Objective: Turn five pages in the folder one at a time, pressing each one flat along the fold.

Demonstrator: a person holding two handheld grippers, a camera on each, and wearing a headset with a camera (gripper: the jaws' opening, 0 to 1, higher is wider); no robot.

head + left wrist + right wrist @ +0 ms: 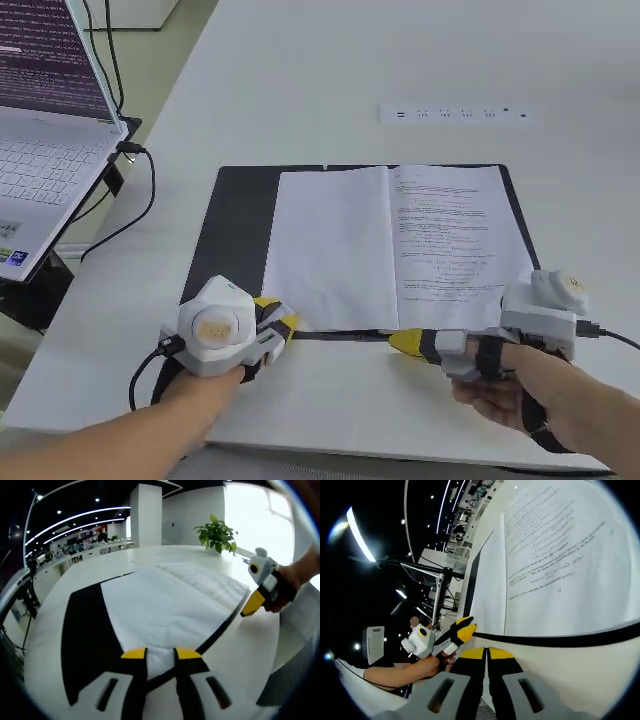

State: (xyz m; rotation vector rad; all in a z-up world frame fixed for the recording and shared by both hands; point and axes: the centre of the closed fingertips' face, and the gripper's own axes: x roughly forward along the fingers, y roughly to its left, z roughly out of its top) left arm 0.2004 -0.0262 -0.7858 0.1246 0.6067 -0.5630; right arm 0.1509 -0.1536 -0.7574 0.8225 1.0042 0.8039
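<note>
Black flat folder lies open on the white tabletop, with a blank white page on its left half and a printed white page on its right. The left gripper sits at the blank page's near corner, its yellow-tipped jaws slightly parted over the paper's edge. The right gripper lies just beside the folder's near edge below the fold, jaws pressed together on nothing. An open silver laptop stands at far left.
</note>
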